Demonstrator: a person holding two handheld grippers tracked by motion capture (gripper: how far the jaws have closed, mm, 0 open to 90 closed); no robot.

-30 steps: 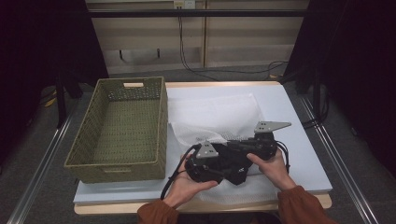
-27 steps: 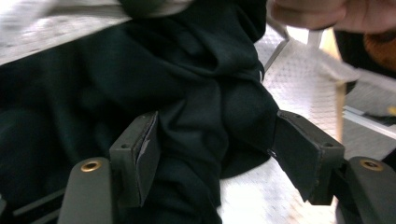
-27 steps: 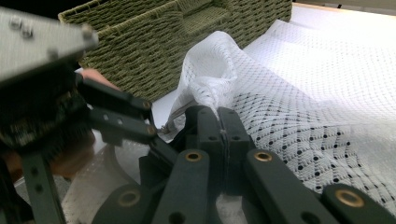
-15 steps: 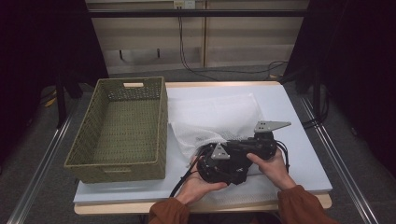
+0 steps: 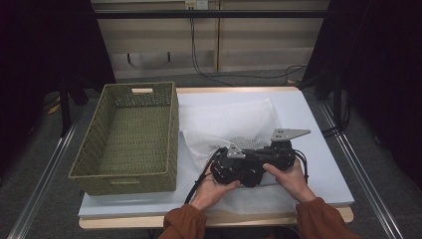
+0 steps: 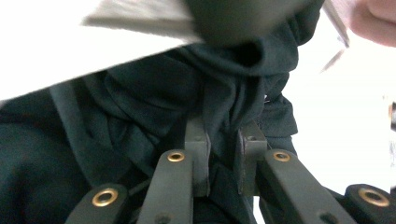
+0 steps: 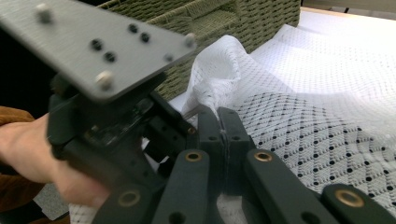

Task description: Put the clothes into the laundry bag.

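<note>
White mesh bag (image 7: 299,140) pinched by right gripper (image 7: 223,133), dark cloth (image 6: 140,107) pinched by left gripper (image 6: 223,154)

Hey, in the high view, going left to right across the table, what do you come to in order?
Woven green basket → left gripper → right gripper, both grippers over the white mesh bag that lies on the table.
</note>
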